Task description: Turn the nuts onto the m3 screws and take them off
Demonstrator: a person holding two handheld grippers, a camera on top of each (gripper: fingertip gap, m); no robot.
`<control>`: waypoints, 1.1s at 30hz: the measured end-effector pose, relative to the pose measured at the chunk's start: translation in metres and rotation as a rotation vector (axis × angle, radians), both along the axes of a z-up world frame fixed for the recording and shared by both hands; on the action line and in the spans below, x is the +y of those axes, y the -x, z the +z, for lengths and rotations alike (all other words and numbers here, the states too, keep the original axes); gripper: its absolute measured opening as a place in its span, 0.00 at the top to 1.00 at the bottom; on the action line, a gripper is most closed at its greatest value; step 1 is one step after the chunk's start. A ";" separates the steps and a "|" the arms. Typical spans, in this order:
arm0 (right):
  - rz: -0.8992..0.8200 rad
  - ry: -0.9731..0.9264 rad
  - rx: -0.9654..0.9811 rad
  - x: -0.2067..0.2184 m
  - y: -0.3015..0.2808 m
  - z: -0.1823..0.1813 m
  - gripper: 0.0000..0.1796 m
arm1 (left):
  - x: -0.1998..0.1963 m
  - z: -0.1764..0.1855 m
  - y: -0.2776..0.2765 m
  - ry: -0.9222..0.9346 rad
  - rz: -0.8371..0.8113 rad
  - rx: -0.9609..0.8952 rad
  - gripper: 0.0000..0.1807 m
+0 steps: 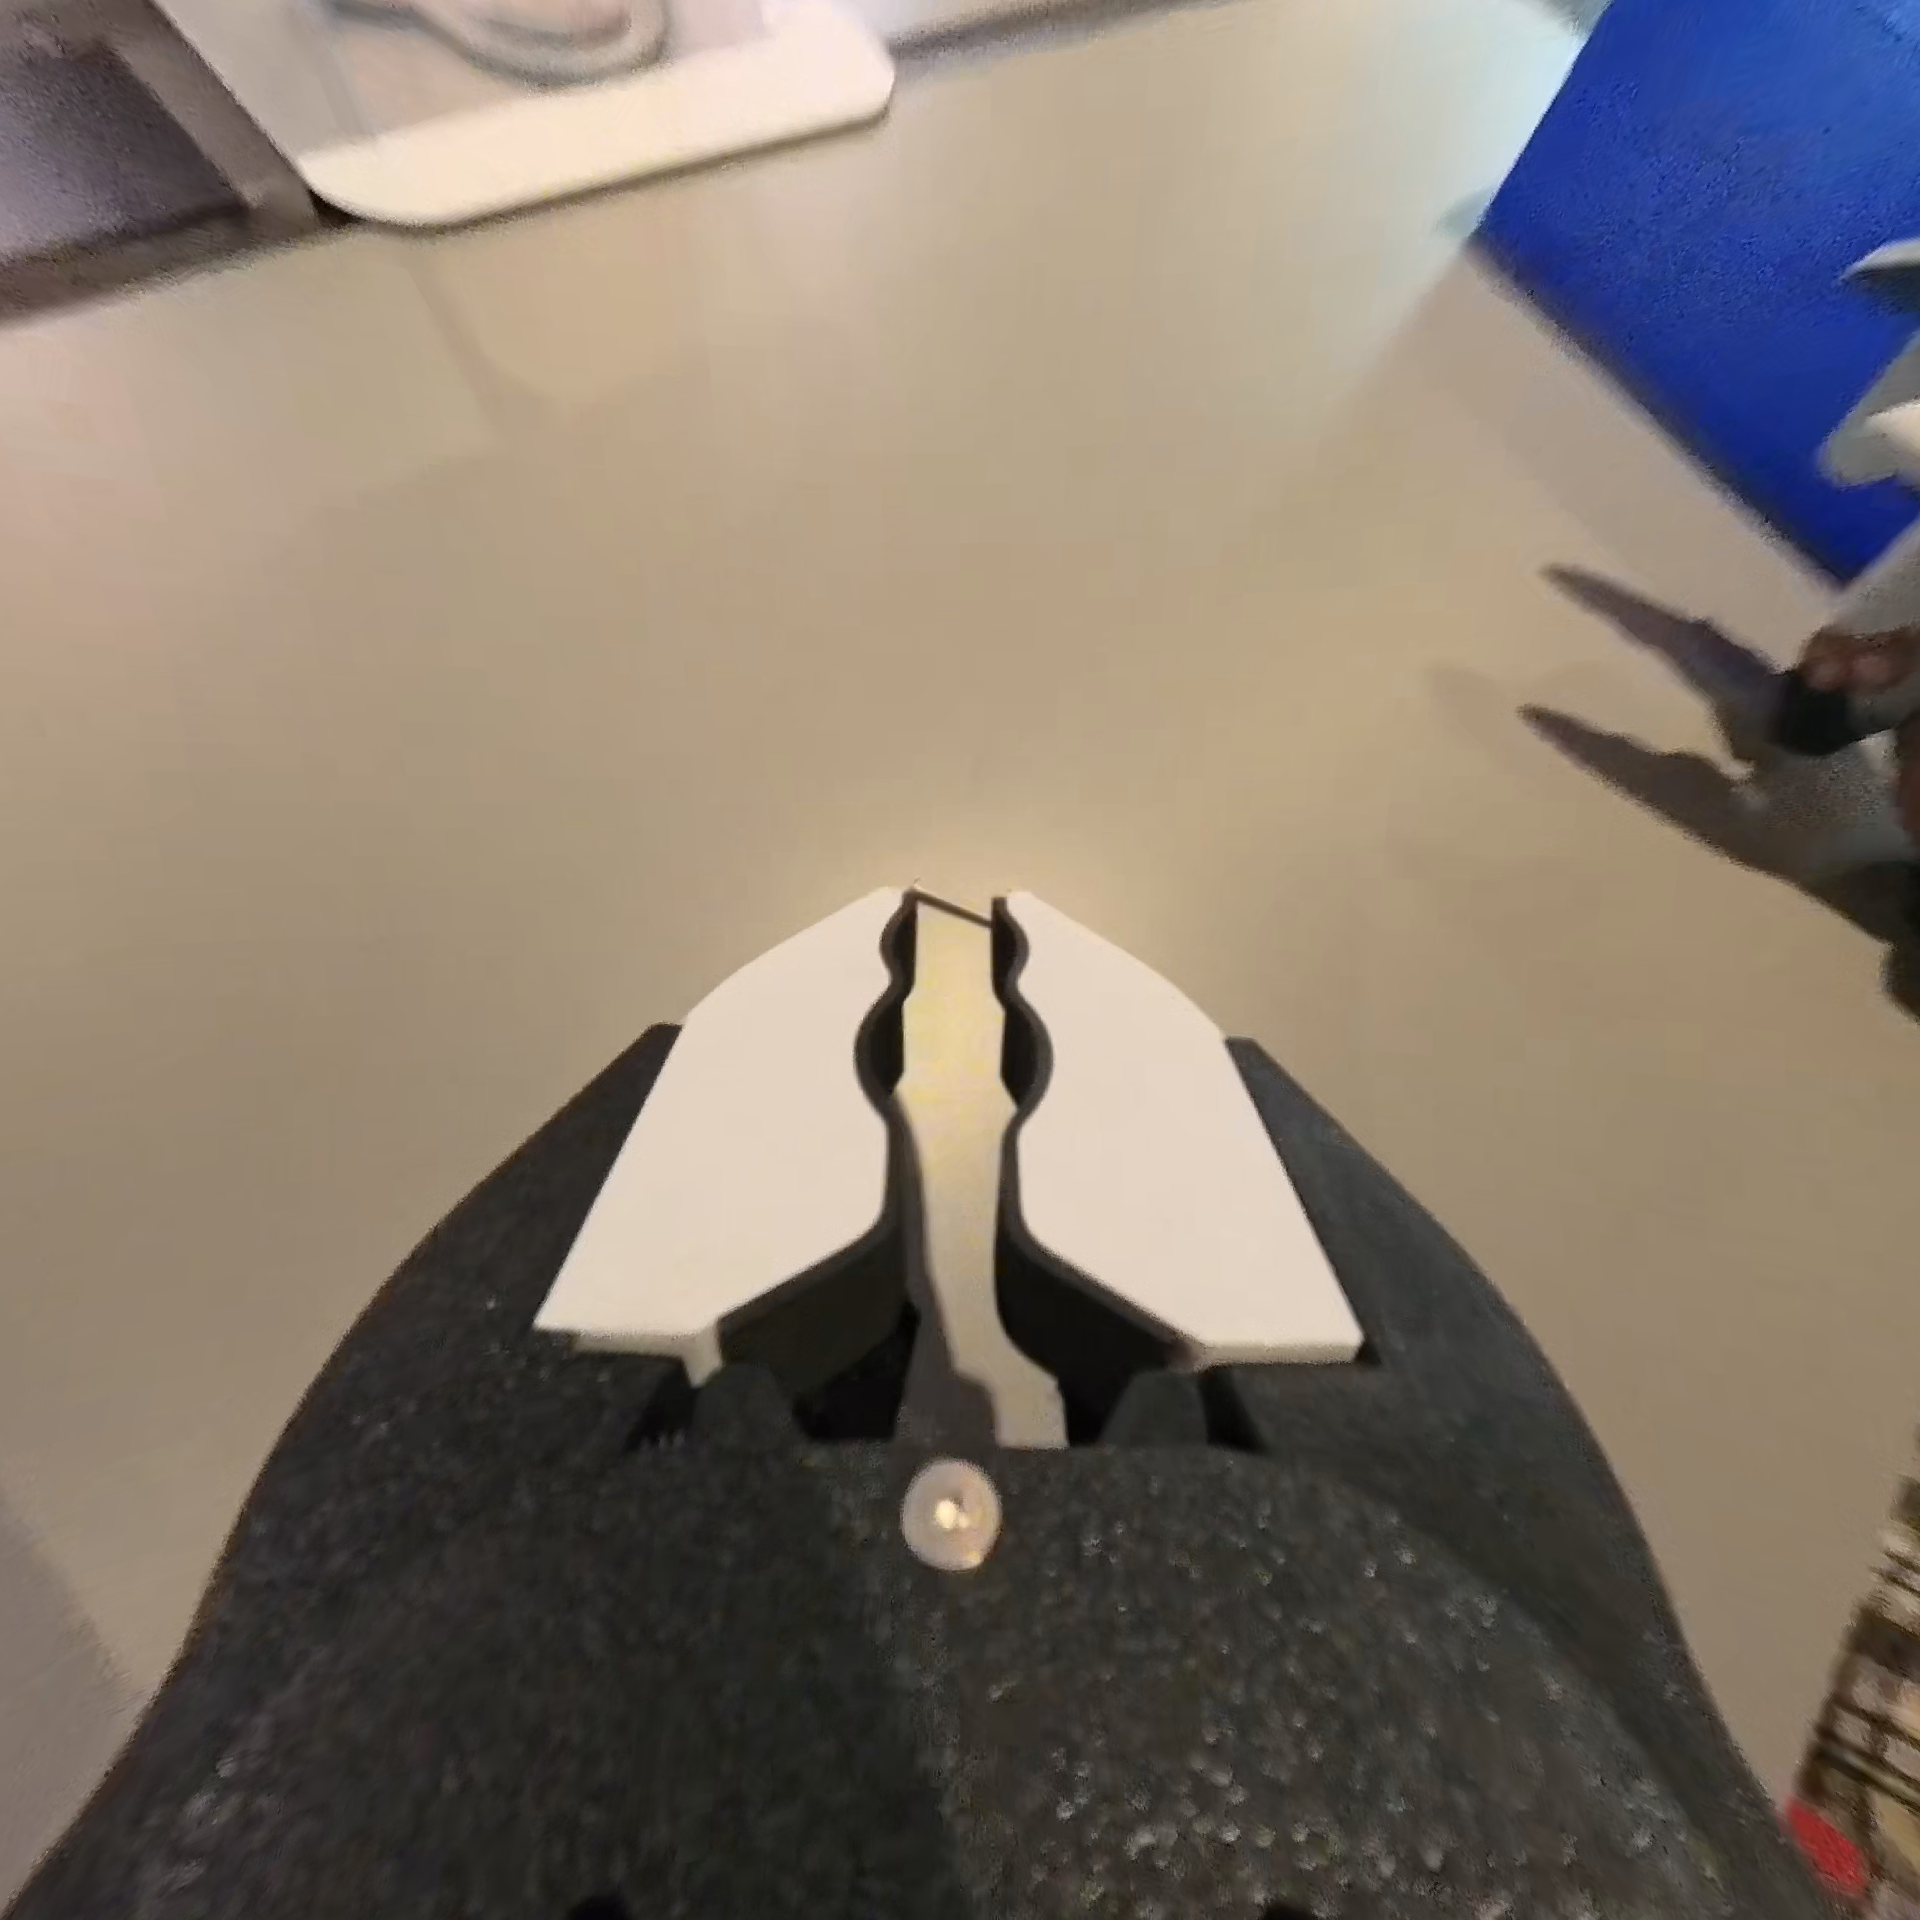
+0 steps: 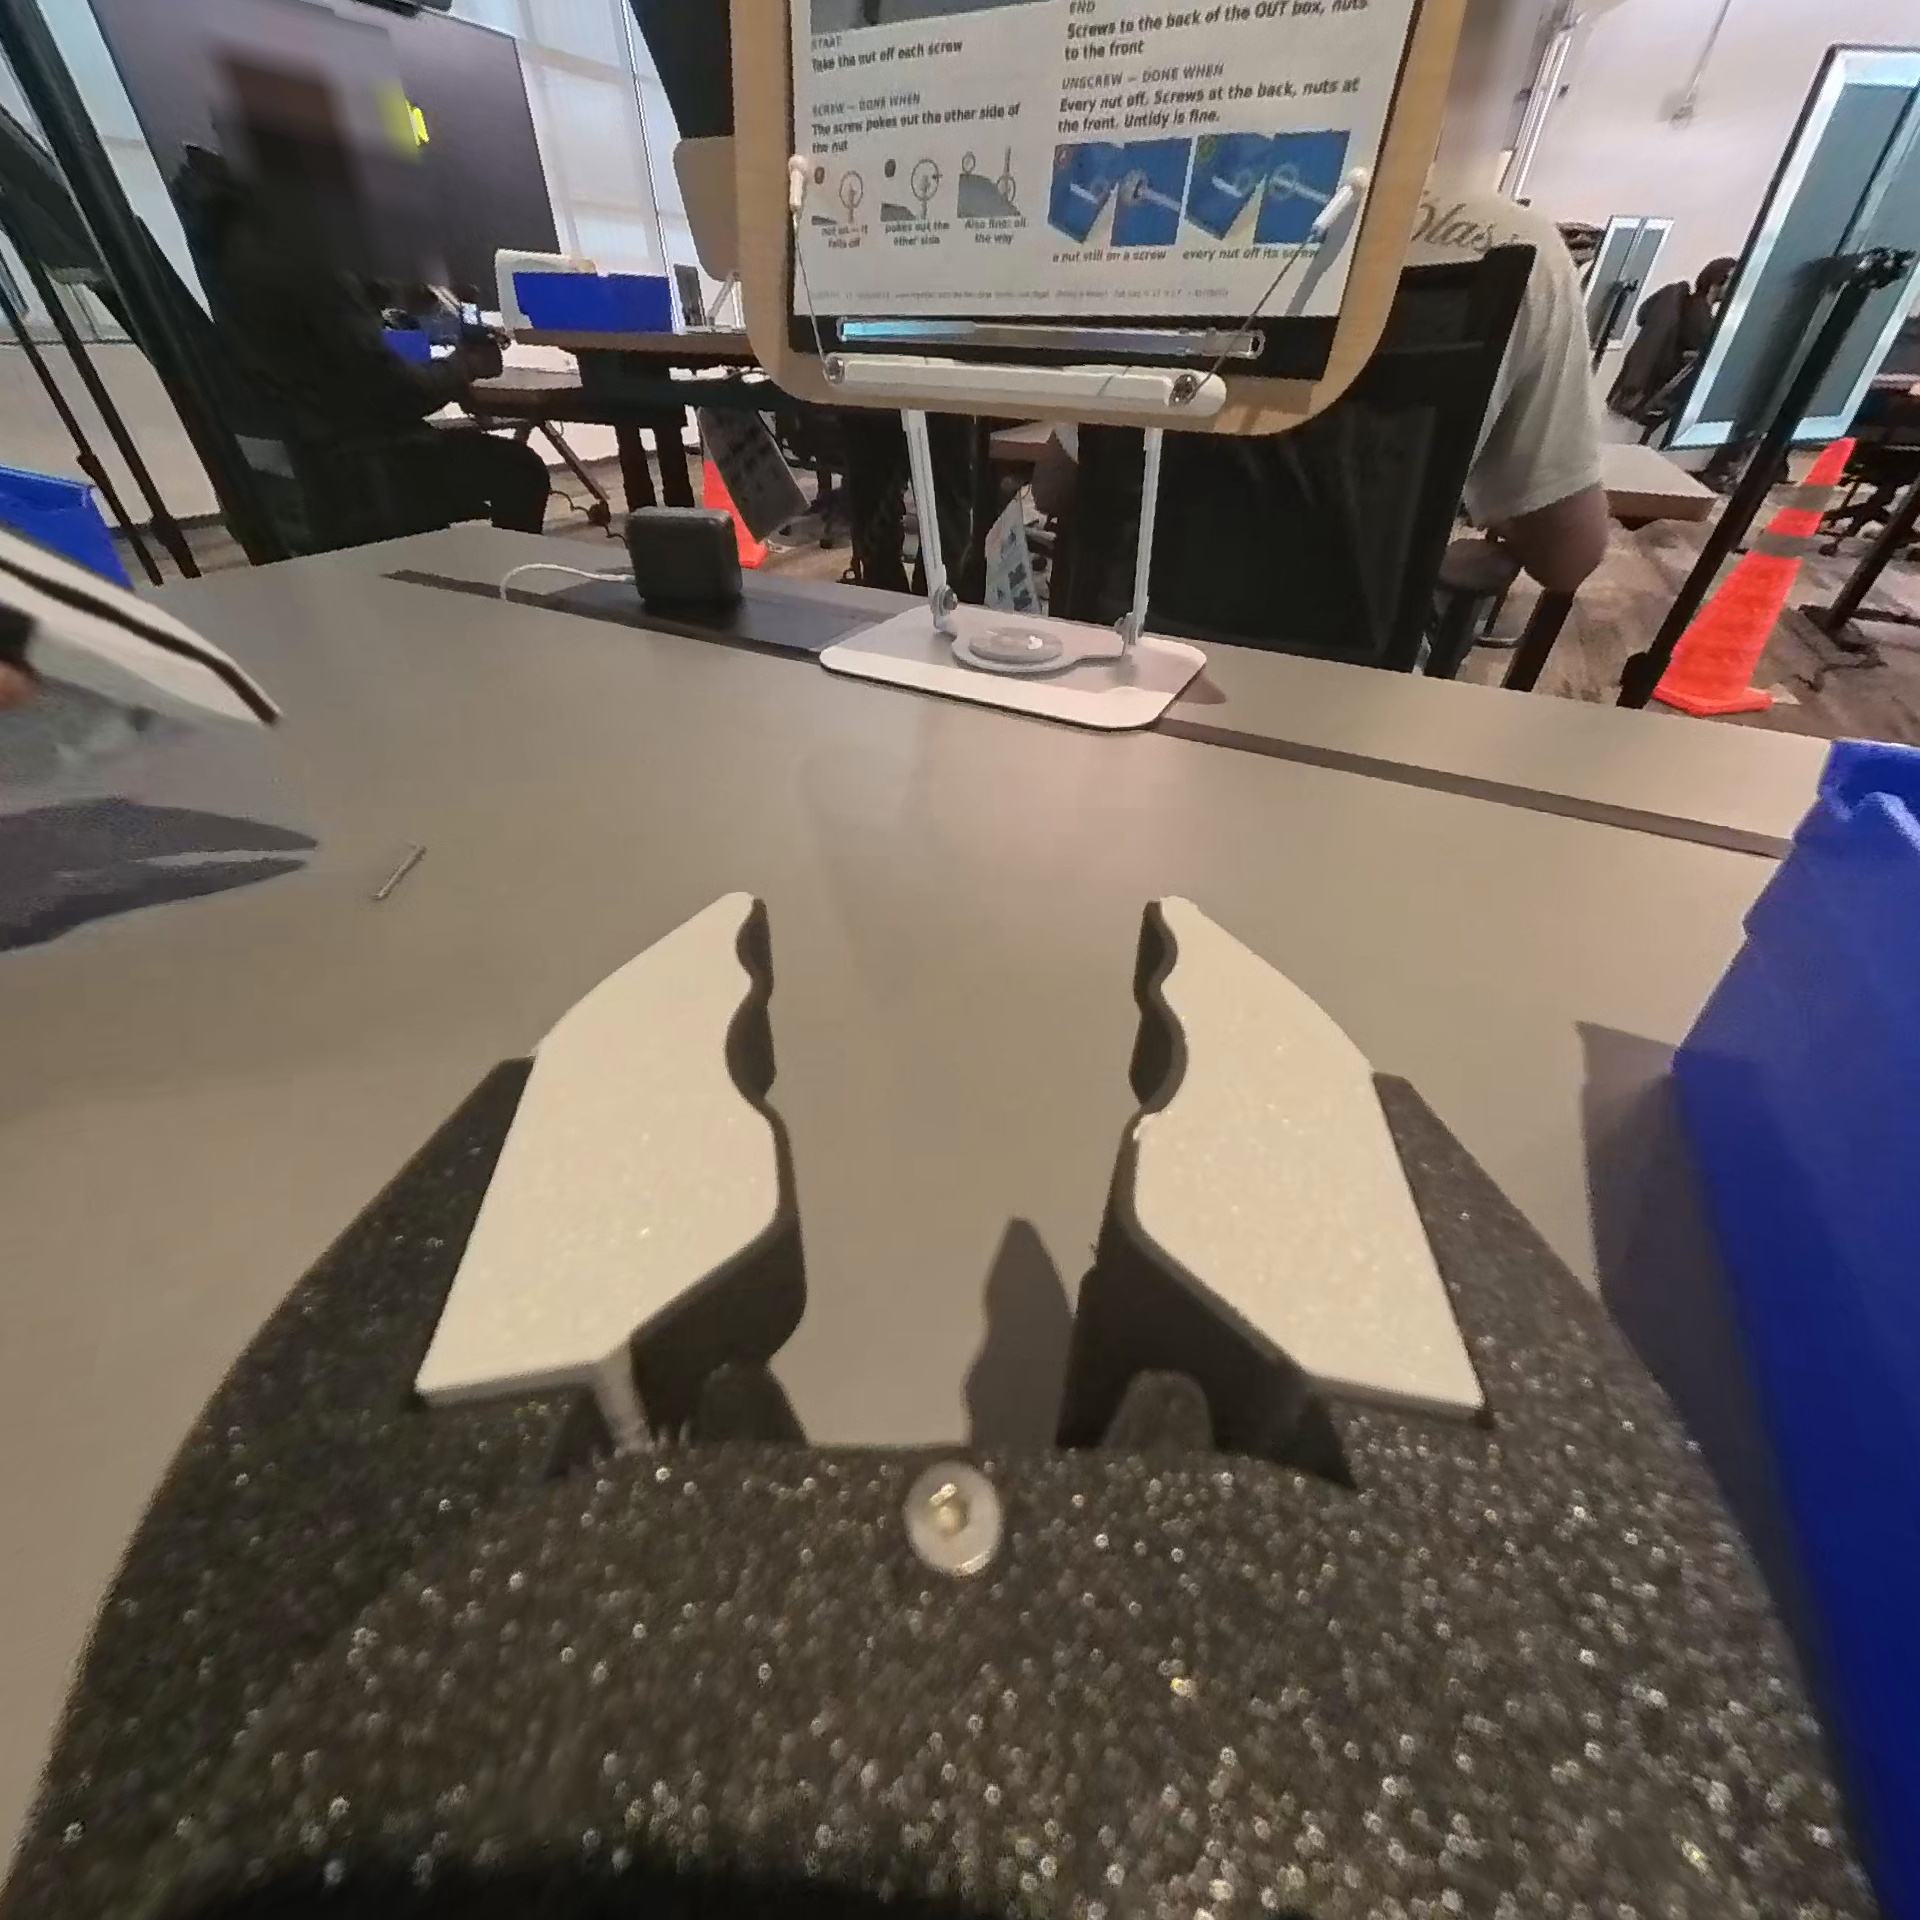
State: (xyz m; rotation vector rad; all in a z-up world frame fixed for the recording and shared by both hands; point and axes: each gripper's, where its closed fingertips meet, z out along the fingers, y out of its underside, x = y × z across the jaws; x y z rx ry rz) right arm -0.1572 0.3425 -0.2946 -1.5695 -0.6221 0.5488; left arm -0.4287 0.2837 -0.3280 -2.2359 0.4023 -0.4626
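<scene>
Left gripper (image 1: 954,906) pinches a thin screw (image 1: 951,902) crosswise at its tips | right gripper (image 2: 954,935) gapes empty | spare screw (image 2: 399,871) on table (image 2: 935,831) | no nut visible; threading apparently not begun

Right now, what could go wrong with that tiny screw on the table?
1. The screw is thin and lies loose on the smooth table. A small nudge could probably send it rolling away.
2. The left gripper has its jaws nearly together and its view is blurry, so it might miss the screw or flick it.
3. The right gripper, jaws wide open and empty, sits close to the blue bin and could bump it.
</scene>
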 end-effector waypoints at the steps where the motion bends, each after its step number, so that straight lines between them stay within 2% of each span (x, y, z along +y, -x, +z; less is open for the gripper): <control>1: -0.001 -0.001 0.000 0.000 -0.002 0.000 0.63 | -0.004 0.014 0.001 -0.024 -0.010 -0.026 0.92; 5: -0.001 -0.004 -0.006 -0.002 -0.010 0.002 0.63 | -0.032 0.067 0.010 -0.122 -0.064 -0.085 0.86; 9: 0.002 -0.009 -0.012 -0.006 -0.016 0.003 0.63 | -0.075 0.107 0.034 -0.195 -0.096 -0.066 0.85; 12: 0.001 -0.010 -0.016 -0.007 -0.020 0.003 0.62 | -0.111 0.124 0.076 -0.213 -0.072 0.035 0.85; 15: 0.001 -0.010 -0.015 -0.007 -0.022 0.003 0.62 | -0.147 0.126 0.142 -0.172 0.015 0.150 0.85; 18: 0.007 -0.013 -0.027 -0.006 -0.020 0.001 0.62 | -0.178 0.115 0.207 -0.086 0.065 0.222 0.86; 23: 0.013 -0.041 -0.039 -0.012 -0.017 0.000 0.62 | -0.221 0.065 0.269 0.191 -0.020 0.313 0.88; 30: 0.016 -0.064 -0.072 -0.017 -0.006 -0.003 0.61 | -0.234 0.005 0.286 0.526 0.000 0.353 0.88; 33: 0.021 -0.069 -0.097 -0.018 -0.003 -0.004 0.61 | -0.235 -0.013 0.281 0.627 0.013 0.303 0.87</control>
